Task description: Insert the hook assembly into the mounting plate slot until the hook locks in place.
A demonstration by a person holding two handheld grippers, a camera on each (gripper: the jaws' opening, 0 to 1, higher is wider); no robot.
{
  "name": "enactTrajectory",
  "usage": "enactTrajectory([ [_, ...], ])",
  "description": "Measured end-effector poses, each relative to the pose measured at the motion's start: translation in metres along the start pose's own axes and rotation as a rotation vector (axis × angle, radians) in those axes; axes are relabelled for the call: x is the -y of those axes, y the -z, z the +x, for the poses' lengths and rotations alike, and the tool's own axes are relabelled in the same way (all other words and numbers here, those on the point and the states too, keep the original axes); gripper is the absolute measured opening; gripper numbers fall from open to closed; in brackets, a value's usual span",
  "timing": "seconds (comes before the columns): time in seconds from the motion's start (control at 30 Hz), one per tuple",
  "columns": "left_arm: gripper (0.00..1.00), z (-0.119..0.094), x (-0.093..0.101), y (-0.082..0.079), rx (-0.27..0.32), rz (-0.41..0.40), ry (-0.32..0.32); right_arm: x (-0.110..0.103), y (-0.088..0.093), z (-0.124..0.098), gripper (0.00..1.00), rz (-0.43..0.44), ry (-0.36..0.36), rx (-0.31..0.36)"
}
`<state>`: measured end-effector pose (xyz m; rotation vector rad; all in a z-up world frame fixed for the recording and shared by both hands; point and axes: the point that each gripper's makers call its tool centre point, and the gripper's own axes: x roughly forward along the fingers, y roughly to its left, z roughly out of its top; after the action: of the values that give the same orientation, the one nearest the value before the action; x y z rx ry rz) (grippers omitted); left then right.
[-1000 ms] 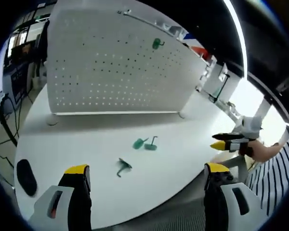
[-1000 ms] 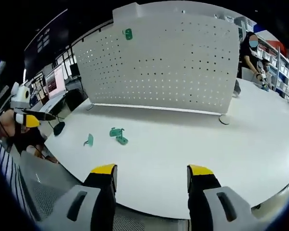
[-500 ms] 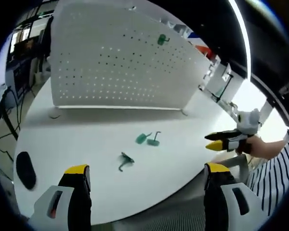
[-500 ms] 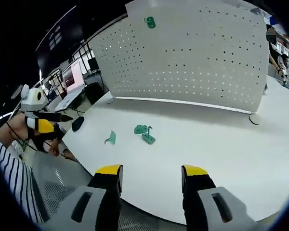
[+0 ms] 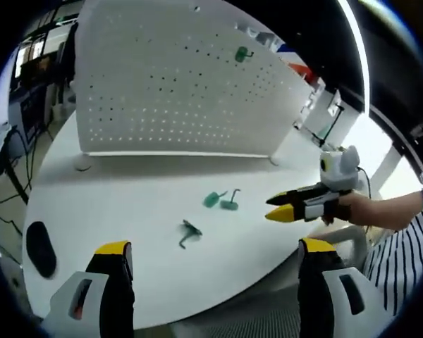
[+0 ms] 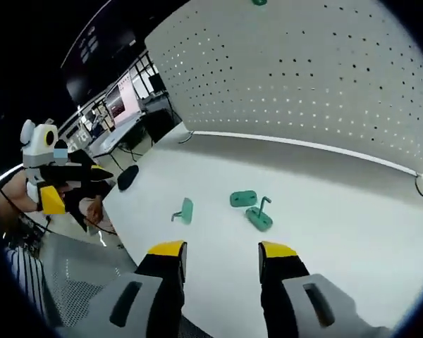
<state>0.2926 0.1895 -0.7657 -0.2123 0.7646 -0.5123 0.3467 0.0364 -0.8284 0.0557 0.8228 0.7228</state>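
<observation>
A white perforated mounting plate (image 5: 176,91) stands upright at the back of the white table (image 5: 106,197), with one green hook (image 5: 242,53) hung near its top. Three green hook parts lie loose on the table: a pair close together (image 5: 213,199) (image 5: 230,204) and a third (image 5: 189,232) nearer me. My left gripper (image 5: 215,248) is open wide at the table's near edge, holding nothing. My right gripper (image 5: 276,207) reaches in from the right. In the right gripper view my right gripper (image 6: 222,248) is open and empty just short of the paired parts (image 6: 244,198) (image 6: 259,217); the third part (image 6: 185,210) lies to their left.
A black mouse (image 5: 40,248) lies near the table's left edge. My left gripper (image 6: 84,184), held by a hand, hangs off the table edge beside the mouse (image 6: 127,177). A striped sleeve (image 5: 409,246) follows the right gripper. Desks and monitors stand behind.
My right gripper has moved forward over the table towards the green parts, which now look larger in its view. The left gripper has hardly moved.
</observation>
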Motion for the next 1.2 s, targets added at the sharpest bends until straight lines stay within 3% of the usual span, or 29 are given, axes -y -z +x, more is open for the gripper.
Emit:
enactTrajectory([
  [0.4,0.99,0.003,-0.011,0.0,-0.017,-0.014,-0.012,0.001,-0.011,0.057,0.31,0.133,-0.027,-0.035],
  [0.63,0.98,0.0,-0.017,0.001,-0.017,-0.031,-0.019,0.012,-0.026,0.077,0.27,0.171,0.011,-0.018],
  [0.77,0.98,0.001,-0.02,0.006,-0.038,-0.035,-0.019,0.019,-0.029,0.085,0.26,0.187,0.028,-0.017],
  [1.2,0.98,0.005,-0.023,0.002,-0.04,-0.033,-0.022,0.038,-0.036,0.1,0.17,0.258,0.098,-0.021],
])
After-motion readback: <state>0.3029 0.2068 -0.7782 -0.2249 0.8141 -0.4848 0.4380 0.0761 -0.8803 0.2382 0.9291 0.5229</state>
